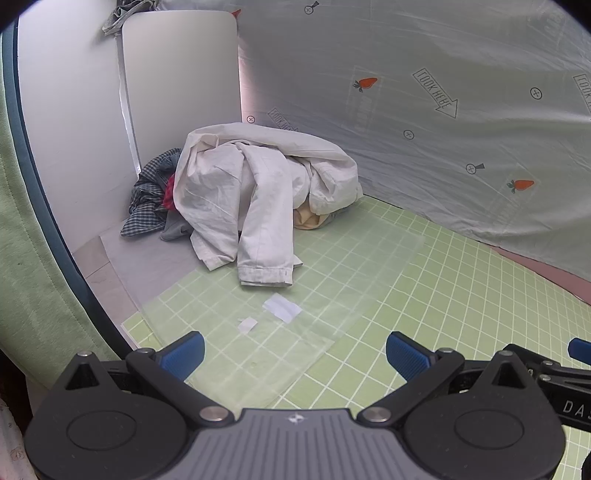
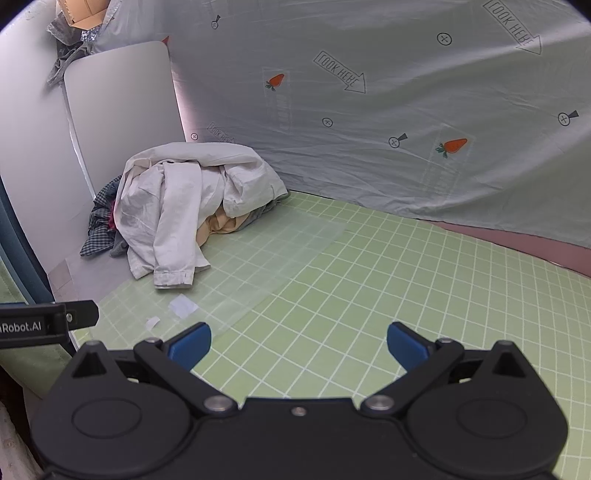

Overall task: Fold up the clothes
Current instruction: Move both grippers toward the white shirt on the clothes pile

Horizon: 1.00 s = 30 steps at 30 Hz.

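One heap of clothes point(image 1: 258, 192), topped by a white garment point(image 2: 173, 206), lies at the far corner of the green gridded mat point(image 1: 424, 295), well apart from both grippers. Two paper scraps point(image 1: 282, 308) lie nearer. The left gripper point(image 1: 295, 356) and right gripper point(image 2: 299, 347) hover released, empty. Only the right wrist view shows a cardboard box point(image 2: 83, 11).
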Tool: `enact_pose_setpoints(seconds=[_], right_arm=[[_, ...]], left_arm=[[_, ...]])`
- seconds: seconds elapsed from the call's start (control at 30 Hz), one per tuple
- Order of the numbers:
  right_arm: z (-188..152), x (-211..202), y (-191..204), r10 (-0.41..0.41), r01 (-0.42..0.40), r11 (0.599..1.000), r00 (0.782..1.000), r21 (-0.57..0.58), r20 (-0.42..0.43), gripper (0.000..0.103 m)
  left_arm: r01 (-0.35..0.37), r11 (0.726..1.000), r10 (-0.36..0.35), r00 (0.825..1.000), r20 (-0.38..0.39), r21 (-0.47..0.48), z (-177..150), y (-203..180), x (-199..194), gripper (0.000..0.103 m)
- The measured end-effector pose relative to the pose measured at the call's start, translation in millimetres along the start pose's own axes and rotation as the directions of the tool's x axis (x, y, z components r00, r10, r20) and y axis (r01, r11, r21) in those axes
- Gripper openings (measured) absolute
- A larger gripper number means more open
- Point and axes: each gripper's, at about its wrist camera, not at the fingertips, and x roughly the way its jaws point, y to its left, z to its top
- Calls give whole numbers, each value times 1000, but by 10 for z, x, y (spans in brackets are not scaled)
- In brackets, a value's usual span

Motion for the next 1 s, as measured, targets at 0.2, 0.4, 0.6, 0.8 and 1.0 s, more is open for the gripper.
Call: enact_pose_setpoints(seconds=[0.2, 0.4, 0.6, 0.8, 1.0], right_arm=[[-2, -4, -2, -1, 1, 1000, 1000, 1, -3, 103], [-6, -22, -10, -10, 10, 1000, 1000, 5, -6, 103], [-12, -34, -44, -16, 16, 1000, 1000, 6, -9, 103], [11, 10, -97, -21, 21, 1000, 1000, 10, -16, 103], [39, 90, -128, -18, 18, 1000, 1000, 18, -21, 103]], left_arm=[[-6, 1000, 6, 1000, -3, 0, 29, -31, -24, 103], [-2, 1000, 2, 1000, -10, 1, 24, -60, -33, 103], [-6, 1000, 6, 1000, -17, -9, 53, -77, -13, 103], [-12, 1000, 12, 1000, -26, -9, 74, -117, 22, 103], [-29, 999, 29, 998, -47, -14, 156, -101, 148, 103]])
